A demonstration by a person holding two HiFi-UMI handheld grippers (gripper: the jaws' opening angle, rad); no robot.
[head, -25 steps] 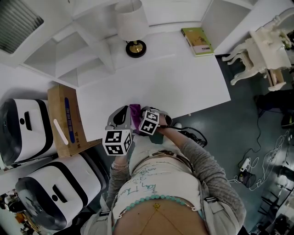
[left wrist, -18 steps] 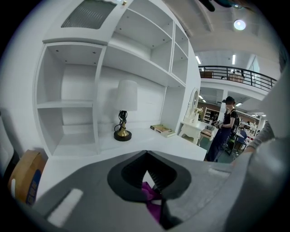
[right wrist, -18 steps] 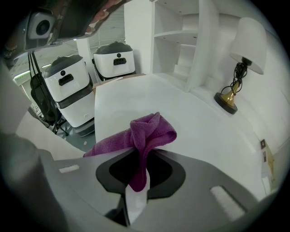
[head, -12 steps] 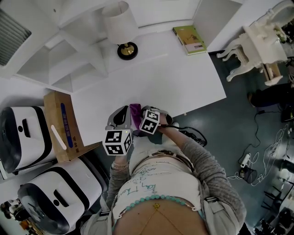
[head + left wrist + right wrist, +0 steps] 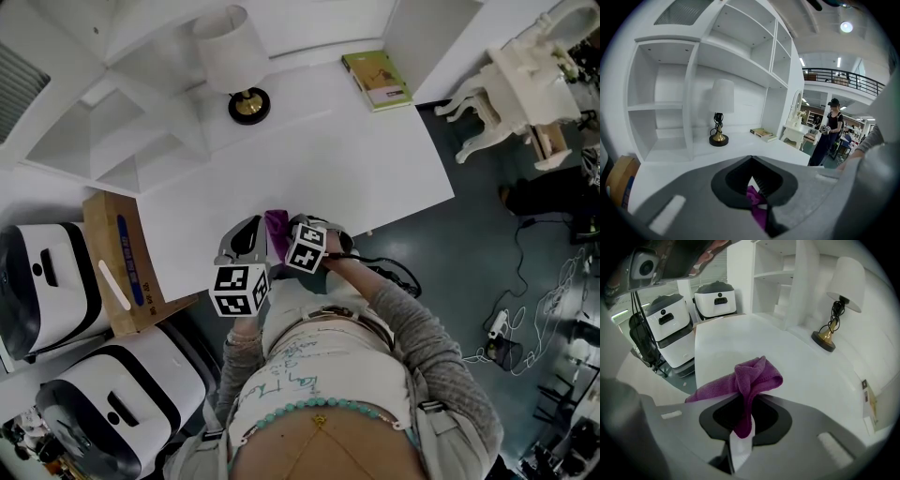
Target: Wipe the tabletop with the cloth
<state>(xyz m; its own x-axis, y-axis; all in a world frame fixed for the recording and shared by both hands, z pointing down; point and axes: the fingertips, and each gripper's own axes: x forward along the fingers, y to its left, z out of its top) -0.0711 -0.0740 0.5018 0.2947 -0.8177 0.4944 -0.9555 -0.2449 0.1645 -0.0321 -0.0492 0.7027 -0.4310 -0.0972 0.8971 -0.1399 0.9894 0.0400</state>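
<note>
My right gripper (image 5: pixel 743 413): jaws closed on the purple cloth (image 5: pixel 752 376), bunched over the near edge of the white tabletop (image 5: pixel 797 362). My left gripper (image 5: pixel 753 183): jaws together, pinching the same cloth.

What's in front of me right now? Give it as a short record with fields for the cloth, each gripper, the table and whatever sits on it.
cloth: purple, bunched, by the table's near edge
left gripper: jaws shut on the cloth
right gripper: jaws shut on the cloth
table: white
on table: lamp and book, both at the far side
</note>
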